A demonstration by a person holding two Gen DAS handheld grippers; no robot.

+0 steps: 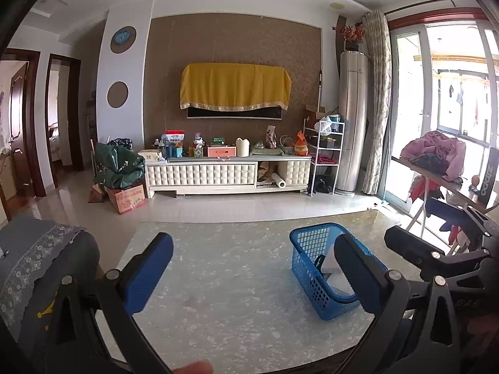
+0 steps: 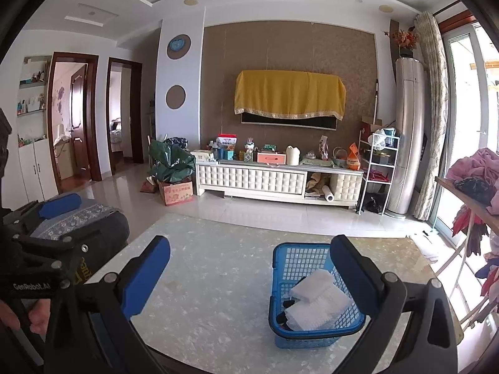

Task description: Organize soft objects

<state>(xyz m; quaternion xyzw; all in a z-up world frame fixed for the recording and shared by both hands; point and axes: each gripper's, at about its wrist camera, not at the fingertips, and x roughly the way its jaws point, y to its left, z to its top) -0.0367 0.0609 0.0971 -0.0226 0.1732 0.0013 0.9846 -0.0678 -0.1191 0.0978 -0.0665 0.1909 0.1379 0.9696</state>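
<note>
A blue plastic basket stands on the pale marble table, right of centre. It also shows in the right wrist view. Inside it lie white soft foam pieces and something black; in the left wrist view only a white piece shows. My left gripper is open and empty, held above the table to the left of the basket. My right gripper is open and empty, its right finger in front of the basket. Each gripper shows at the edge of the other's view.
A grey sofa arm with a lace cover lies left of the table. A wooden table with pink clothes stands at the right by the window. A TV cabinet with clutter stands across the tiled floor.
</note>
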